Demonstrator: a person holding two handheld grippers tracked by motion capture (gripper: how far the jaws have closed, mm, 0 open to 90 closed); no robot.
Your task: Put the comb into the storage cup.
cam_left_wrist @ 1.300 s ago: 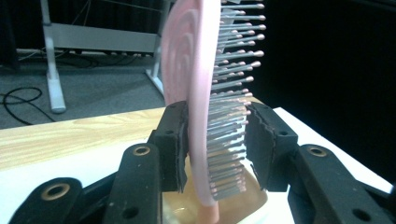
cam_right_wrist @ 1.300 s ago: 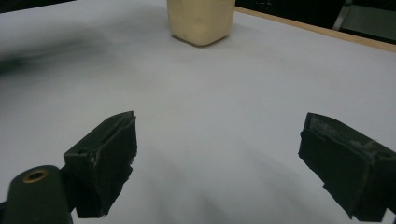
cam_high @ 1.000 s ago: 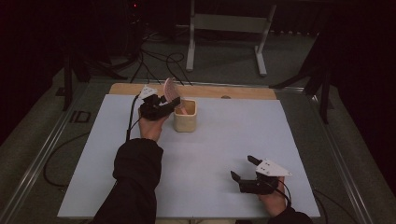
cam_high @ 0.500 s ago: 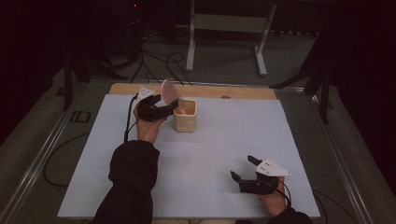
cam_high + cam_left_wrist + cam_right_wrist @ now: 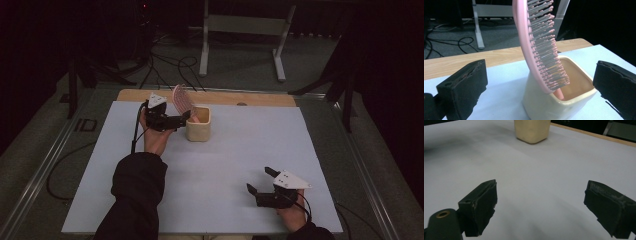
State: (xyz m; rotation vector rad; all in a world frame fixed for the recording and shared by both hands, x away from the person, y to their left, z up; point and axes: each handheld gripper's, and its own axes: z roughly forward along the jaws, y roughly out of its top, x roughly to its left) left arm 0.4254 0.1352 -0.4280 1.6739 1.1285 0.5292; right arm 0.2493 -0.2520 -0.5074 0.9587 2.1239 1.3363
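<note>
Item: pink hairbrush [image 5: 534,42], handle down in cream cup [image 5: 199,127], far left of centre on bench [image 5: 240,150], head leaning over rim.
Left tongs [image 5: 184,118]: jaws just opened wide, brush free between them, no pad contact.
Right tongs [image 5: 259,181]: open, empty, near right.
Risk: top-heavy brush may tip cup; withdrawing jaw may snag bristles.
</note>
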